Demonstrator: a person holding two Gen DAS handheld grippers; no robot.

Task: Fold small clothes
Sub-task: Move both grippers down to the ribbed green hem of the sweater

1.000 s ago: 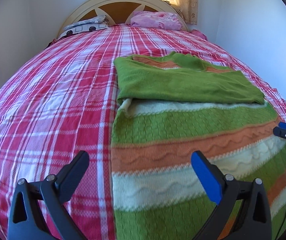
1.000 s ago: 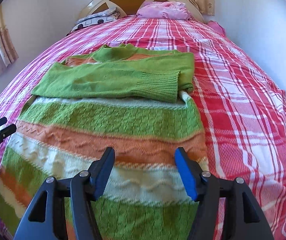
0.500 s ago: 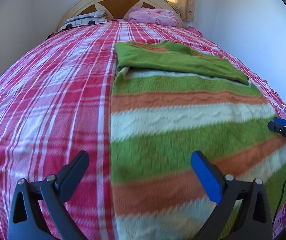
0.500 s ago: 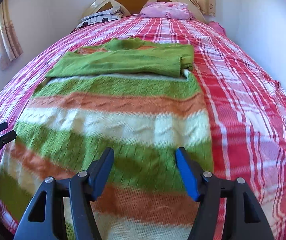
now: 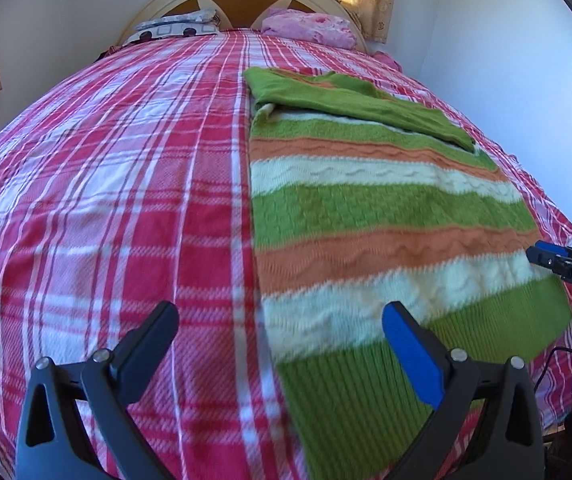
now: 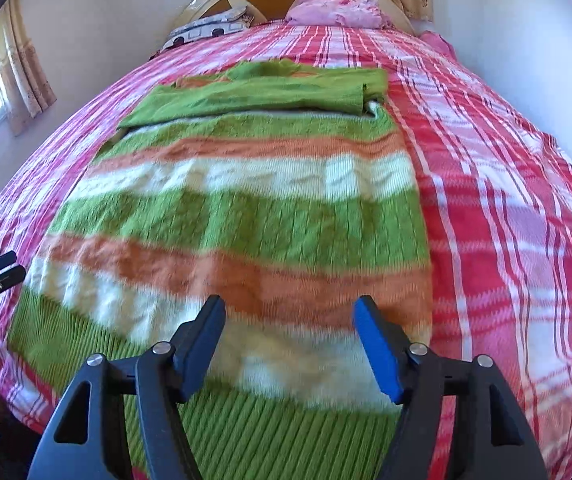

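1. Lying flat on the plaid bed [image 5: 105, 208], the striped sweater [image 5: 366, 216] has both sleeves folded across its far end; its ribbed hem [image 6: 245, 424] is nearest
2. Pinching both near hem corners evenly, then carrying them far toward the sleeves, would likely keep the fold square
3. Left gripper [image 5: 281, 340] tilts downward, jaws spread and empty, straddling the sweater's left edge
4. Right gripper [image 6: 286, 340] also pitches downward above the hem, jaws opening, nothing between them
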